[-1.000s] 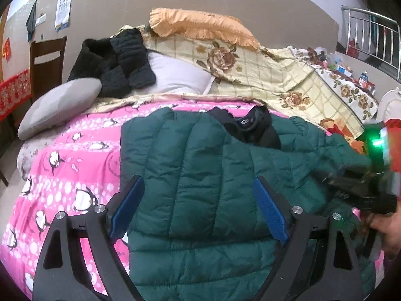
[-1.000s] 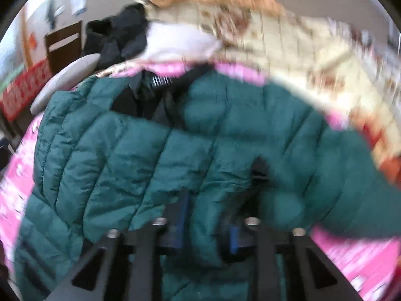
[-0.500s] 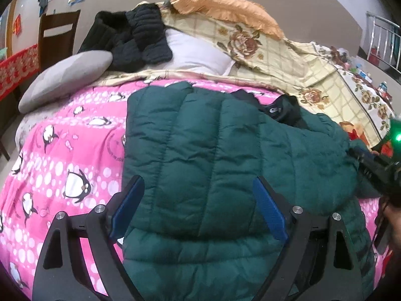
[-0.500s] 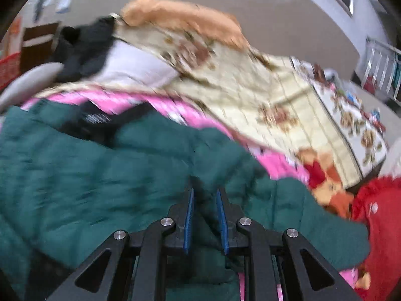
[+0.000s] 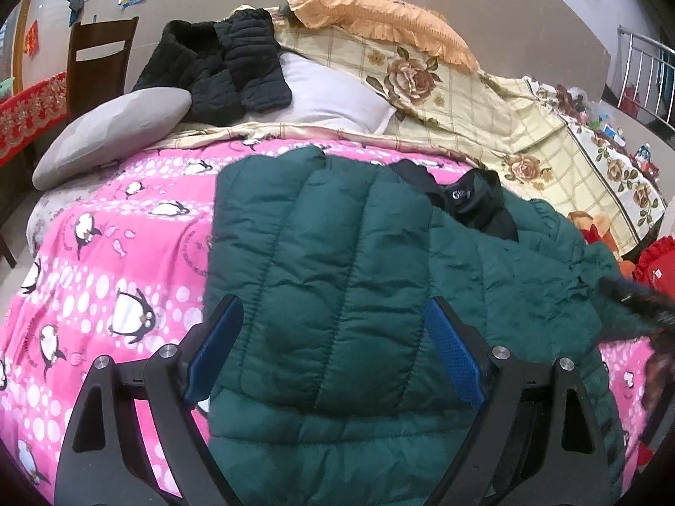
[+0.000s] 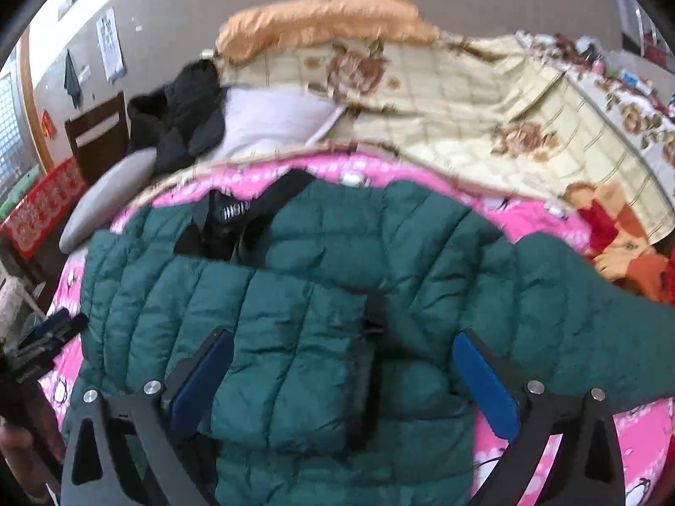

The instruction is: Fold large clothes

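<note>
A dark green puffer jacket (image 5: 337, 278) lies on the pink penguin blanket (image 5: 109, 253), with its left side folded over the middle and its black lining (image 5: 472, 206) showing at the collar. It also fills the right wrist view (image 6: 303, 320), where one sleeve (image 6: 590, 337) stretches out to the right. My left gripper (image 5: 333, 337) is open and empty, hovering above the folded part. My right gripper (image 6: 344, 358) is open and empty above the jacket's middle. The right gripper shows blurred at the right edge of the left wrist view (image 5: 637, 299).
At the head of the bed lie a grey pillow (image 5: 114, 130), a black jacket (image 5: 219, 67), a white pillow (image 5: 333, 101) and a floral quilt (image 5: 485, 114) with an orange pillow (image 5: 379, 17). A wooden chair (image 5: 101, 55) stands at the left. Red cloth (image 5: 654, 265) lies at the right.
My right gripper was shut on the green jacket's sleeve and has let go; its jaws now stand wide open. The left gripper has shifted its view a little and stayed open.
</note>
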`<state>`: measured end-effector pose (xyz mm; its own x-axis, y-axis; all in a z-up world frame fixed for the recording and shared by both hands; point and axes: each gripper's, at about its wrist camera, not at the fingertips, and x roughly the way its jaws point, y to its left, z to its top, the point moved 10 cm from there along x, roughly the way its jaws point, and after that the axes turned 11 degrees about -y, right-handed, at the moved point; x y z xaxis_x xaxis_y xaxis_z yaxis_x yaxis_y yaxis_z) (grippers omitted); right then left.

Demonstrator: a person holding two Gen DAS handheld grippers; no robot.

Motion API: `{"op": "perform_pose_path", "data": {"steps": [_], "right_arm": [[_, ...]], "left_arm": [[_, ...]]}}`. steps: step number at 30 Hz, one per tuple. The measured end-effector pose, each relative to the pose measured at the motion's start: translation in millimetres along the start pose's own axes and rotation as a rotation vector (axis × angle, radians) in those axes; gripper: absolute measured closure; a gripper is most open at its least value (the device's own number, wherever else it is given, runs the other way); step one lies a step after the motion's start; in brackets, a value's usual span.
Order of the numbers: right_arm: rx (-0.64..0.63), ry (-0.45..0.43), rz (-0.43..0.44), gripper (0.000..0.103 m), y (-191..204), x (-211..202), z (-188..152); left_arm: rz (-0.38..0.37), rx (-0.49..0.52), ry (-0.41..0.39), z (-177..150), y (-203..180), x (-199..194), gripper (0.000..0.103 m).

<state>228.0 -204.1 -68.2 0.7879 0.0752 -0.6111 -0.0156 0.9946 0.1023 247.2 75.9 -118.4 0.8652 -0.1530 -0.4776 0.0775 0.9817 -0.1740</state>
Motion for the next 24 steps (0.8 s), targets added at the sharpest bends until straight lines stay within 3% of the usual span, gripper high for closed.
{"op": "perform_pose_path", "data": {"steps": [1,3,5,6,8,10,13,16,18,20,21,23,24], "right_arm": [[0.008,0.024,-0.009,0.001,-1,11,-7],[0.028,0.087,-0.010,0.017,-3,30,-22],[0.061,0.171,0.065,0.075,7,48,-44],[0.043,0.179,0.079,0.082,13,51,-47],[-0.081,0.104,0.058,0.096,27,43,-36],[-0.172,-0.020,0.004,0.096,31,23,-9],[-0.199,-0.137,-0.094,0.096,9,5,23],[-0.154,-0.064,-0.166,0.096,-23,31,12],[-0.106,0.010,-0.146,0.096,-34,51,-9],[-0.071,0.018,-0.121,0.093,-37,54,-18],[-0.068,0.010,-0.126,0.087,-38,51,-19],[-0.048,0.002,-0.124,0.047,-39,39,-18],[-0.031,-0.014,-0.113,0.041,-41,31,-14]], "left_arm": [[0.001,-0.002,-0.004,1,1,-3,0.015],[0.005,-0.006,-0.015,6,7,-9,0.015],[0.007,-0.010,-0.020,10,12,-11,0.015],[0.007,-0.011,-0.019,12,12,-11,0.015],[0.007,-0.009,-0.021,13,12,-9,0.015],[0.007,-0.014,-0.020,16,10,-4,0.015],[0.010,-0.043,0.001,11,10,9,0.015],[0.008,-0.070,0.045,-2,8,25,0.015],[0.019,-0.069,0.068,-10,7,33,0.015],[0.029,-0.055,0.067,-12,7,35,0.015],[0.031,-0.053,0.066,-13,7,35,0.015],[0.036,-0.053,0.062,-12,9,33,0.015],[0.035,-0.056,0.058,-10,9,32,0.015]]}}
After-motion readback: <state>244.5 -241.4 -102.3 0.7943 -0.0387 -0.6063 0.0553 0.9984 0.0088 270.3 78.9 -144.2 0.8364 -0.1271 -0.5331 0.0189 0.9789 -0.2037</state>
